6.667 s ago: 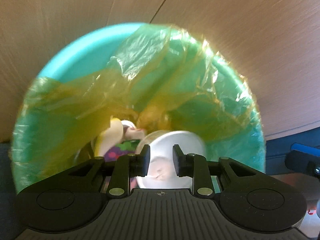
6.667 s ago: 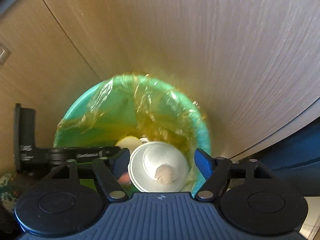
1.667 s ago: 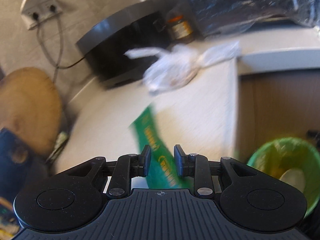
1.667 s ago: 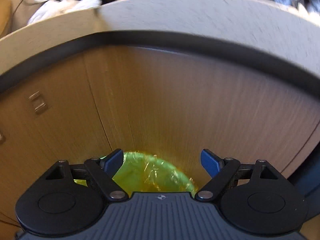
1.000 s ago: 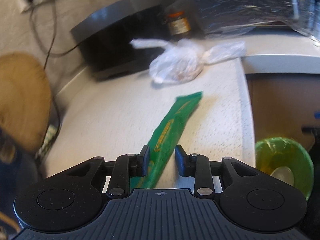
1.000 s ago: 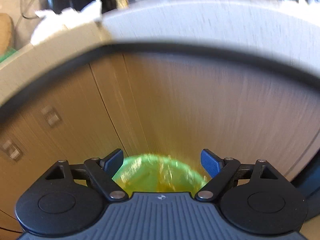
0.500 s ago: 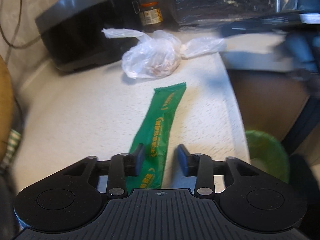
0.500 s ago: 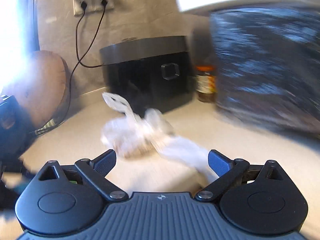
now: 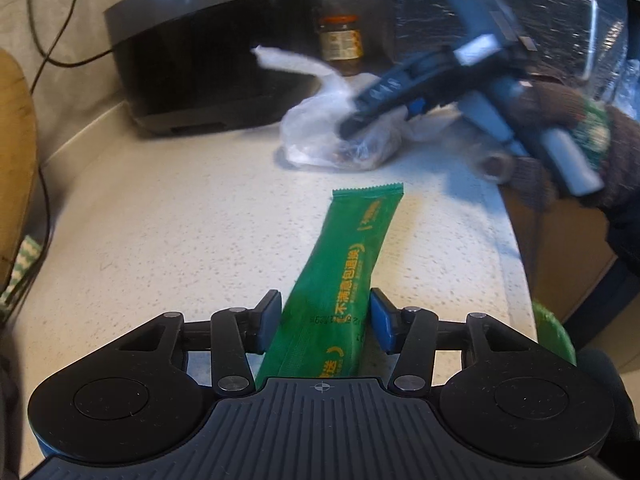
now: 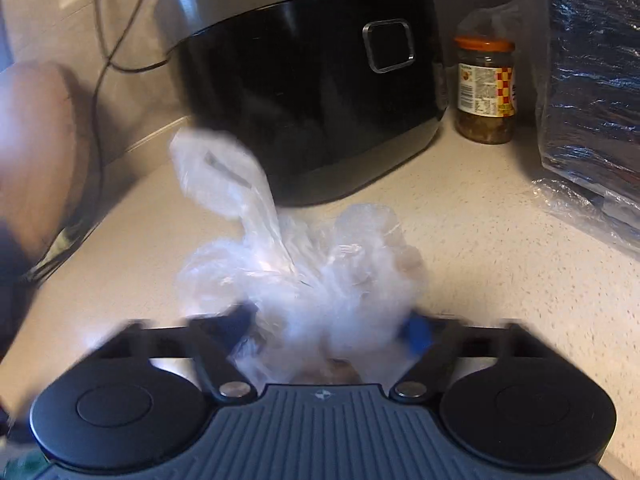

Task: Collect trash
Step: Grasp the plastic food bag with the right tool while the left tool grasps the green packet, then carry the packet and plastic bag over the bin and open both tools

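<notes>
left gripper [image 9: 325,318]: jaws apart, straddling the near end of the green wrapper [image 9: 347,272], which lies flat on the speckled counter [image 9: 168,224]. the blue pads sit just beside the wrapper's edges, but contact is not confirmed. half a second ago the jaws were narrower and set slightly further back along the wrapper; they have since spread and moved up around it. judgement: pre-grasp, closing not yet begun

right gripper [image 10: 330,330]: motion-blurred. the jaws look spread on either side of the clear plastic bag [image 10: 308,276], with the bag bulging up between them; whether they are clamping cannot be told from this frame. in the left wrist view the right gripper [image 9: 360,120] is down on the plastic bag [image 9: 340,136], held by a gloved hand [image 9: 560,136]. a second ago this gripper was still low by the cabinet front above the bin; it has swung up onto the counter and reached the bag

surroundings: black cooker [image 10: 312,92] and jar [image 10: 486,92] behind the bag, untouched. rim of the green-lined bin [image 9: 554,336] shows below the counter edge, right of the left gripper

meaning for the task: both remaining trash items are now being addressed at once, one per gripper. next likely step is closing on each, then carrying them to the bin. risk: the thin flat wrapper may slip from the pads
</notes>
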Motion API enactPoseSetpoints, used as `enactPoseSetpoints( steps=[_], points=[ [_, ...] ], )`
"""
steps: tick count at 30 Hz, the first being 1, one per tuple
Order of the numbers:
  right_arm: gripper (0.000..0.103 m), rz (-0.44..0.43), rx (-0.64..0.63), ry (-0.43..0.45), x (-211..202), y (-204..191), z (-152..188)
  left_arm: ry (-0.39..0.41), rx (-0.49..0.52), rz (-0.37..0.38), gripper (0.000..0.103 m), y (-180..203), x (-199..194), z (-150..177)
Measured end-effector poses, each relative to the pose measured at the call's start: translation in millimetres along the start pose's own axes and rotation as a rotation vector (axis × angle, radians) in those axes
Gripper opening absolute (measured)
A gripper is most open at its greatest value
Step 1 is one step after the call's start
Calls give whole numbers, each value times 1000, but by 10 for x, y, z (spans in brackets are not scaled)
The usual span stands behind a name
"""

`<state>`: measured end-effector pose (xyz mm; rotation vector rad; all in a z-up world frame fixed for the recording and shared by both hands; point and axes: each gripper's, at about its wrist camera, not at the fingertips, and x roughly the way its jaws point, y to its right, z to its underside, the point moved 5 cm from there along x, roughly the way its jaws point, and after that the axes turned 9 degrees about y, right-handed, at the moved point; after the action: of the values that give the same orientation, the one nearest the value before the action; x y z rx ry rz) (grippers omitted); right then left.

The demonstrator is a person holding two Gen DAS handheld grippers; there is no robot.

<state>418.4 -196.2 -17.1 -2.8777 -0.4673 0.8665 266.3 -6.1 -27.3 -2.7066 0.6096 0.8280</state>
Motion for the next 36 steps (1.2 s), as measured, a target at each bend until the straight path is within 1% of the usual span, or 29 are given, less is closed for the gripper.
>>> enactPoseSetpoints(
  steps=[1,2,4,7,9,12,13,14,16,19,22,25,29,33,36],
  points=[
    [37,-10,-1,12,-89,-32,-1,2,-3,-5,54,-1,13,-7],
    [35,-14,2,30,-173,-59,-9,3,-8,-6,54,0,18,-10],
    [34,-30,2,71,-386,-145,-16,-5,-39,-7,52,-15,22,-18],
    [33,-80,-6,112,-715,-293,-34,-40,-104,-23,46,-23,8,-33],
    [33,-103,-26,140,-950,-397,-14,-35,-99,-50,43,13,-2,-24],
    [34,-122,-70,182,-1315,-536,45,-12,-58,-99,33,127,-82,-10],
    [33,-129,-83,193,-1430,-575,70,-1,-47,-106,24,170,-132,-9],
    [34,-135,-96,205,-1550,-612,104,11,-40,-113,22,210,-189,-14],
    [34,-136,-122,230,-1752,-671,151,36,-39,-119,22,273,-309,-26],
    [34,-131,-143,273,-2046,-718,225,67,-30,-147,21,390,-508,-35],
    [34,-120,-149,313,-2288,-690,303,96,-20,-153,21,551,-692,-51],
    [34,-95,-143,340,-2541,-607,422,129,-19,-130,21,746,-824,-75],
    [34,-24,-129,366,-2871,-365,622,175,5,-63,21,1122,-929,-168],
    [34,60,-93,380,-3178,-19,829,223,17,32,21,1510,-910,-286],
    [34,142,-80,389,-3347,258,1006,221,2,116,21,1829,-791,-305]
  ],
)
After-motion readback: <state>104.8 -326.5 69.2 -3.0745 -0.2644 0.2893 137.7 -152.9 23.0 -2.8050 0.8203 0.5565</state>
